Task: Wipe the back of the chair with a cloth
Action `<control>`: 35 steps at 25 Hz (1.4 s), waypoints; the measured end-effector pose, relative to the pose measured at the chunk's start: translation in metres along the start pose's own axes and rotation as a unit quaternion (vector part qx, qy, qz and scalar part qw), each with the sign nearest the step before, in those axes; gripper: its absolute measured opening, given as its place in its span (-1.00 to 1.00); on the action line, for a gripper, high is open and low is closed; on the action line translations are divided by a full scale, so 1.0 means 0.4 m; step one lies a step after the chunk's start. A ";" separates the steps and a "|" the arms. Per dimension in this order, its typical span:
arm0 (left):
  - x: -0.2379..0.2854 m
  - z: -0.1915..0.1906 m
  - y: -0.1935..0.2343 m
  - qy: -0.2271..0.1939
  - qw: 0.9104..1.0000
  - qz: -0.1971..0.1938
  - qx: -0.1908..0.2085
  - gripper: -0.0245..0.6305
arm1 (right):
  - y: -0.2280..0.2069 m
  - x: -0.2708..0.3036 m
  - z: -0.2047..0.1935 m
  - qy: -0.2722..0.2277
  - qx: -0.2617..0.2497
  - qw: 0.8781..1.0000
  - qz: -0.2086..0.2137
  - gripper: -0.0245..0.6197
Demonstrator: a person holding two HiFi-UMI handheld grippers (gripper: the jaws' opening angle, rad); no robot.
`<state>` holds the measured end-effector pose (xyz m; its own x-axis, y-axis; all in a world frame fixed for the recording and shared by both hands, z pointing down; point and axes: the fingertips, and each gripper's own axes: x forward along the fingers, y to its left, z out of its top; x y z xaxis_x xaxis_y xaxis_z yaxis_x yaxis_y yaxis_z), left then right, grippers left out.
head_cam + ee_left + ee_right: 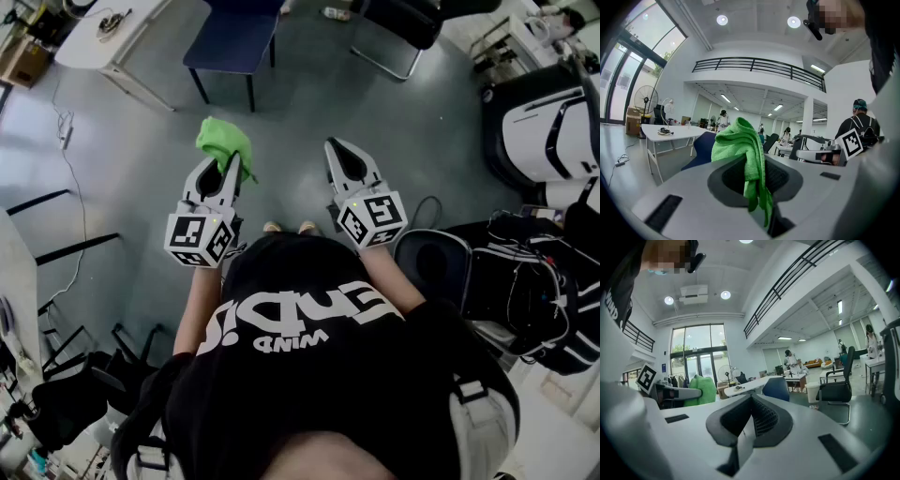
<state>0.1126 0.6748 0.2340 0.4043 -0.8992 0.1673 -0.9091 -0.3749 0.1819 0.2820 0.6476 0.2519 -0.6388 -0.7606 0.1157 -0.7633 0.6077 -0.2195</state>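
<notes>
Left claw (pixel 232 169) clamped on a crumpled bright green microfibre cloth (pixel 223 141), held in the air. Right claw (pixel 343 155) clenched, empty. Dark blue padded chair (pixel 234 42) stands ahead, well apart from the cloth. Wiping looks not yet started: approach and whole wipe left.

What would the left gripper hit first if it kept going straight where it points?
The left gripper would probably meet the blue chair ahead, its clamped green cloth touching first. Only floor lies between; depth is unclear and the cloth hides part of the line.
</notes>
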 end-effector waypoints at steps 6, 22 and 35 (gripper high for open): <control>-0.022 -0.007 0.074 0.003 1.000 -0.007 -0.012 -0.72 | 0.044 0.039 -0.010 -0.008 0.012 1.000 -0.007 -0.96; 0.130 0.039 0.312 -0.008 1.000 0.001 -0.029 -0.72 | -0.018 0.321 0.005 0.000 0.006 1.000 -0.015 -0.96; 0.430 0.189 0.564 -0.013 0.999 0.036 -0.022 -0.72 | -0.191 0.708 0.118 0.008 0.003 1.000 0.000 -0.96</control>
<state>-0.0304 0.4183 0.2303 0.3357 -0.9289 0.1565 -0.9299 -0.3002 0.2124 0.1640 0.3748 0.2556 -0.6409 -0.7564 0.1310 -0.7623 0.6069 -0.2251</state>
